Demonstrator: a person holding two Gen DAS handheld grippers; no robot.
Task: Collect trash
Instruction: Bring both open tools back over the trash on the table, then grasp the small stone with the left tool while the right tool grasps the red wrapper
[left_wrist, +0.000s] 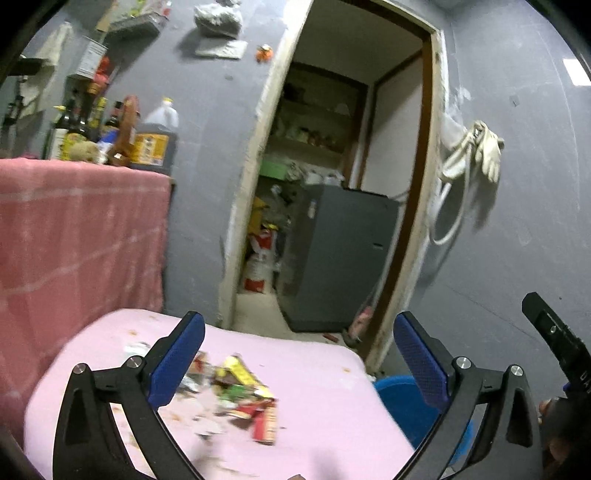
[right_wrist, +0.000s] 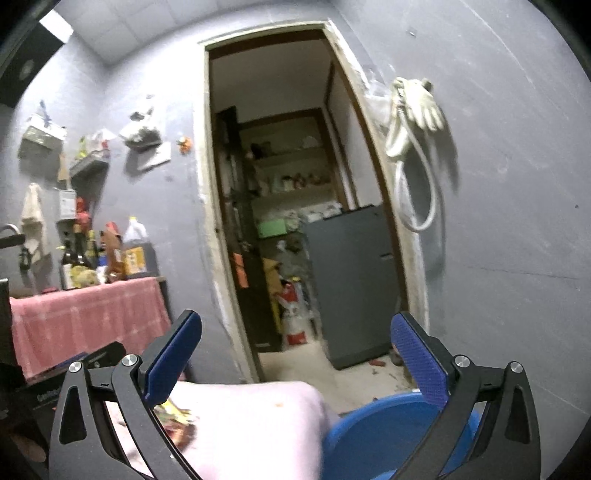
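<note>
Left gripper (left_wrist: 299, 354): black frame, blue cross-hatched rubbery pads, jaws wide apart, nothing between the pads. It hangs above a table covered in pale pink smooth cloth (left_wrist: 325, 373). The trash, a loose heap of crumpled glossy wrappers in yellow, red and green (left_wrist: 240, 395), lies on that cloth, below and between the fingers but not touched by them. Small crumbs and scraps are scattered around the heap.

Right gripper (right_wrist: 295, 358): same build, jaws also spread fully, empty. In its view the wrapper heap (right_wrist: 177, 421) peeks out just beside the left finger, on the pink cloth (right_wrist: 258, 413). A round blue plastic bin (right_wrist: 376, 432) sits beyond the table's right edge, lower down; same bin seen in the left view (left_wrist: 402, 402), partly hidden by the right finger.

Background: matte grey wall (right_wrist: 517, 221), rough-edged open doorway (right_wrist: 280, 184) leading into a cluttered storage room with a boxy dark grey metal fridge (right_wrist: 351, 280). White rubber gloves and a looped white hose (right_wrist: 417, 110) hang on the wall right of the door. To the left, a counter draped with a pink checked towel (left_wrist: 81, 229) carries glass and plastic bottles (left_wrist: 110, 133). Edges of both views are motion-blurred.
</note>
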